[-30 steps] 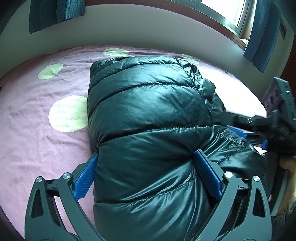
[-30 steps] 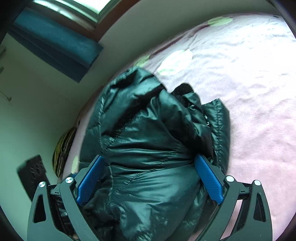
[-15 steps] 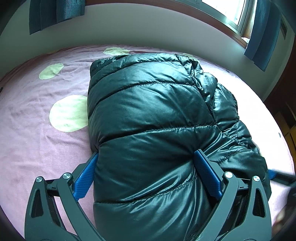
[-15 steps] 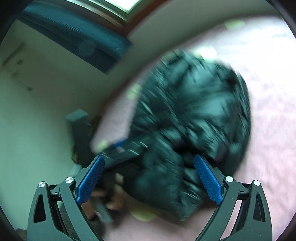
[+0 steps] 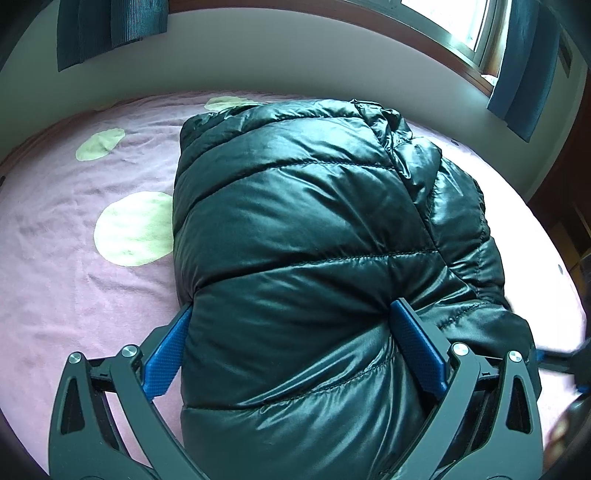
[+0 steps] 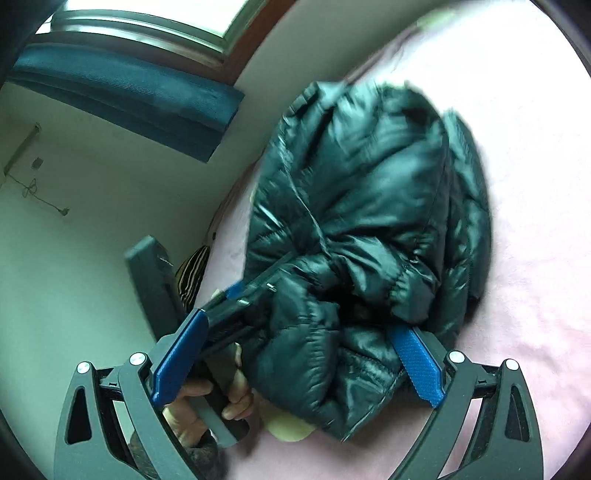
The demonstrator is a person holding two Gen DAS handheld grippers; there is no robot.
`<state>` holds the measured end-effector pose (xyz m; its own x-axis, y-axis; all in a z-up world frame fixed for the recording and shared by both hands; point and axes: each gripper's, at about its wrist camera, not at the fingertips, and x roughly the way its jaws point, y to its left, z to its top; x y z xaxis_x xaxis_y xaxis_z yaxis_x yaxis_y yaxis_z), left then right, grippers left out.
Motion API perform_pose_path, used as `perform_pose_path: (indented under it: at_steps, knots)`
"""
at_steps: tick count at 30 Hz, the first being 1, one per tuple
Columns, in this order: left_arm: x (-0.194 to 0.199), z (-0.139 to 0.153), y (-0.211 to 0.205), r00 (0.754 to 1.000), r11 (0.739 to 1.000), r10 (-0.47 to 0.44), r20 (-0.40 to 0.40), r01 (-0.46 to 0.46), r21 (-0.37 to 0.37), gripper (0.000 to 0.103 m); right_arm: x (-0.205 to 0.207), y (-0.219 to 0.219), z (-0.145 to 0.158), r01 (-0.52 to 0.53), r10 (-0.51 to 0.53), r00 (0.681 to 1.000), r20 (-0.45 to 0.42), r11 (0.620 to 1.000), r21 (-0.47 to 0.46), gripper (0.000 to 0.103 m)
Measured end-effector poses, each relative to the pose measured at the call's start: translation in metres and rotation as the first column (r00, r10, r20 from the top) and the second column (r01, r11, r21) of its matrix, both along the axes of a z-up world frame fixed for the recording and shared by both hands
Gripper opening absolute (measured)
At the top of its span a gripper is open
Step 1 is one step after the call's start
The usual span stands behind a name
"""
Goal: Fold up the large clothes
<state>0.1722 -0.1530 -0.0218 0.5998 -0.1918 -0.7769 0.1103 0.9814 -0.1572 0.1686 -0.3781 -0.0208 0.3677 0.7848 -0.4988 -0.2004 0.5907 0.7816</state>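
From the left wrist view, the dark puffer jacket (image 5: 306, 236) lies bundled on the bed (image 5: 55, 266), its pink sheet printed with pale green dots (image 5: 135, 229). The left gripper (image 5: 295, 336) has its jaws spread wide, one blue pad on each side of the jacket's near quilted end, both pressing against the fabric rather than pinching it. The jacket fills most of the view and hides the bed beyond it. Behind the bed runs a pale wall (image 5: 295, 55) with dark blue curtains (image 5: 524, 66) on either side and a bright window (image 5: 458, 22) at the upper right; at the far right edge a blurred dark shape with a bit of blue shows, too unclear to name. From the right wrist view, the jacket (image 6: 369, 206) appears crumpled and motion-blurred on the same pink bed (image 6: 535, 221). The right gripper (image 6: 295, 365) is also wide open; its right pad touches the jacket's lower edge, its left pad is clear of it. Between them, the left gripper (image 6: 247, 291) reaches in, held by a hand (image 6: 210, 402), its fingers buried in the folds. A striped cushion (image 6: 192, 273) sits by the wall (image 6: 74, 258), under a blue curtain (image 6: 129, 99) and window (image 6: 147, 18).
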Motion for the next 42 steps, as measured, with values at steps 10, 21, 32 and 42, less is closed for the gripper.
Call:
perform_pose_path:
  at_steps: [10,21,32,42]
  knots:
    - [-0.002,0.003,-0.003,1.0,1.0,0.012,-0.008,-0.012,0.013,0.101,0.072,0.006,0.048,0.039,-0.027,0.989,0.144,0.996,-0.08,0.097]
    - [0.004,0.002,-0.005,1.0,0.999,0.023,-0.005,-0.023,0.03,0.101,0.113,0.001,-0.032,0.061,-0.062,0.998,-0.025,0.998,-0.027,0.097]
    - [-0.01,0.014,0.005,0.999,0.999,0.036,0.0,-0.036,0.013,0.101,0.082,-0.019,-0.011,0.092,-0.092,0.994,0.054,0.996,0.012,0.097]
    - [-0.043,0.053,0.045,0.984,0.996,0.089,0.156,-0.092,0.015,0.101,0.032,-0.029,0.013,0.201,-0.184,0.976,0.117,0.967,-0.157,0.097]
